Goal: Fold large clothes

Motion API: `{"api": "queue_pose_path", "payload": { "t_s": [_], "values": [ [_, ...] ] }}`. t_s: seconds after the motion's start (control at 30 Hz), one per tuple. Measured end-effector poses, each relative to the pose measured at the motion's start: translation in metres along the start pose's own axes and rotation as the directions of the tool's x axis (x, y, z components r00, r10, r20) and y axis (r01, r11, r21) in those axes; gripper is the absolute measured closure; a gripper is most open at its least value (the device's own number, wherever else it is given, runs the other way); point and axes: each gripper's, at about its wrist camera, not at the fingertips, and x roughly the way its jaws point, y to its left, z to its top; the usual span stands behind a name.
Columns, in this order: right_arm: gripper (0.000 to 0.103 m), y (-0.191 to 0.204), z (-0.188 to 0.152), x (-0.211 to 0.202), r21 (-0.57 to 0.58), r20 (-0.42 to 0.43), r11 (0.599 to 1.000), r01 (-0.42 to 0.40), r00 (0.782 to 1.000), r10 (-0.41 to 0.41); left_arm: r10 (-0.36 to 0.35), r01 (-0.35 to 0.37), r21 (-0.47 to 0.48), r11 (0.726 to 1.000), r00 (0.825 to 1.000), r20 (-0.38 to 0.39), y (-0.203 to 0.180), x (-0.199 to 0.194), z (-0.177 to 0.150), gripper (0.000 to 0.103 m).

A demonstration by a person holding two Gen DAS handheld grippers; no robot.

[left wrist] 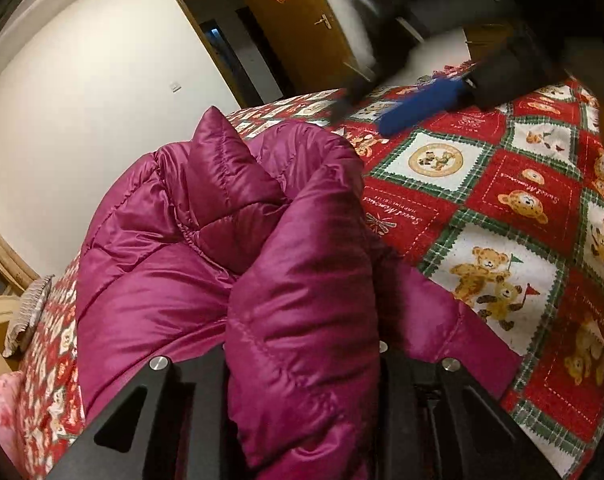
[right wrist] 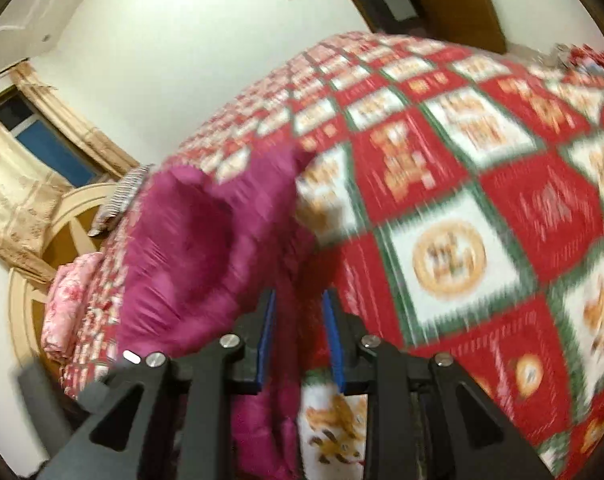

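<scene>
item: magenta puffer jacket (left wrist: pixel 205 264), quilted, bunched in a heap on the bed's teddy-bear bedspread (left wrist: pixel 494 216), toward the pillow end.
left hand-held gripper (left wrist: pixel 302 368): tilted down over the jacket; a thick fold of jacket fills the space between its jaws and hides the pads, so cannot tell whether it is pinched.
right hand-held gripper (right wrist: pixel 299 336): tilted down at the jacket's near edge, blue pads (right wrist: pixel 266 336) narrowly parted, nothing pressed between them; jacket just left of it, bedspread beneath. seen from the left camera it hovers blurred beyond the jacket.
</scene>
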Motion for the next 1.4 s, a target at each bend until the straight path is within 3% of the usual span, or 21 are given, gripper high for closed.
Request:
{"api": "queue_pose_path", "payload": {
  "t_s": [0.03,0.07,0.1,0.23,0.27,0.37,0.4,0.57,0.67,0.77,0.83,0.9,0.93,1.0,1.1,1.17,1.3,1.33,1.4],
  "values": [
    [0.056,0.005,0.007,0.003,-0.009,-0.011,1.0,-0.024,1.0,0.024,0.0,0.0,-0.001,1.0,1.0,0.001,0.001,-0.001,0.0,0.078],
    [0.037,0.011,0.014,0.008,-0.019,-0.024,0.999,-0.042,0.999,0.041,0.001,-0.001,-0.001,1.0,1.0,0.001,0.002,-0.002,-0.001,0.078],
    [0.032,0.017,0.018,0.013,-0.036,-0.031,0.998,-0.047,0.998,0.046,0.0,0.001,-0.002,1.0,1.0,0.002,0.003,-0.004,-0.002,0.078],
    [0.032,0.044,0.025,0.054,-0.167,-0.148,0.986,-0.031,0.989,0.006,-0.011,0.011,-0.01,1.0,1.0,0.006,0.006,-0.009,-0.002,0.073],
    [0.034,0.045,0.023,0.069,-0.18,-0.19,0.984,-0.015,0.982,-0.019,-0.014,0.014,-0.009,1.0,1.0,0.005,0.004,-0.008,-0.001,0.07],
    [0.07,0.043,0.014,0.087,-0.18,-0.24,0.983,0.018,0.969,-0.062,-0.047,0.047,-0.01,0.999,0.999,0.0,0.012,-0.023,-0.005,0.065],
    [0.076,0.036,0.014,0.091,-0.147,-0.254,0.989,-0.003,0.967,-0.035,-0.059,0.059,-0.007,0.998,0.998,0.003,0.015,-0.031,-0.009,0.063],
    [0.081,0.019,0.013,0.097,-0.05,-0.274,0.998,-0.034,0.962,0.019,-0.12,0.119,0.03,0.992,0.993,0.016,0.027,-0.079,-0.033,0.043],
    [0.082,0.02,0.011,0.096,-0.043,-0.274,0.999,-0.023,0.962,0.01,-0.191,0.189,0.044,0.981,0.981,0.042,0.039,-0.115,-0.053,0.041],
    [0.083,0.029,0.014,0.096,-0.073,-0.272,0.997,-0.013,0.962,-0.007,-0.299,0.305,-0.082,0.949,0.951,0.076,0.075,-0.141,-0.067,0.041],
    [0.083,0.04,0.016,0.096,-0.108,-0.268,0.994,-0.03,0.963,0.0,-0.314,0.339,-0.229,0.913,0.939,0.137,0.116,-0.148,-0.069,0.041],
    [0.084,0.05,0.02,0.095,-0.118,-0.261,0.989,-0.088,0.964,0.055,-0.259,0.303,-0.349,0.887,0.951,0.167,0.151,-0.142,-0.066,0.04],
    [0.084,0.055,0.021,0.092,-0.115,-0.252,0.984,-0.133,0.962,0.101,-0.189,0.238,-0.425,0.873,0.97,0.155,0.174,-0.133,-0.062,0.039],
    [0.084,0.057,0.024,0.089,-0.086,-0.236,0.973,-0.214,0.953,0.189,-0.094,0.142,-0.512,0.847,0.989,0.117,0.2,-0.112,-0.054,0.039],
    [0.085,0.038,0.025,0.094,0.041,-0.205,0.947,-0.317,0.925,0.319,-0.026,0.066,-0.593,0.803,0.997,0.076,0.22,-0.075,-0.04,0.039],
    [0.085,0.014,0.019,0.102,0.146,-0.194,0.926,-0.349,0.908,0.372,-0.025,0.053,-0.641,0.765,0.998,0.053,0.225,-0.046,-0.029,0.039],
    [0.086,-0.013,0.005,0.106,0.239,-0.183,0.909,-0.343,0.903,0.389,-0.108,0.094,-0.73,0.677,0.994,0.028,0.216,0.006,-0.014,0.039],
    [0.086,-0.018,0.001,0.105,0.257,-0.175,0.904,-0.342,0.903,0.391,-0.127,0.098,-0.735,0.671,0.992,0.016,0.206,0.013,-0.01,0.039],
    [0.086,-0.026,-0.004,0.104,0.274,-0.168,0.904,-0.329,0.909,0.382,-0.116,0.071,-0.714,0.696,0.993,-0.015,0.189,0.026,-0.004,0.039]
  ]
}}
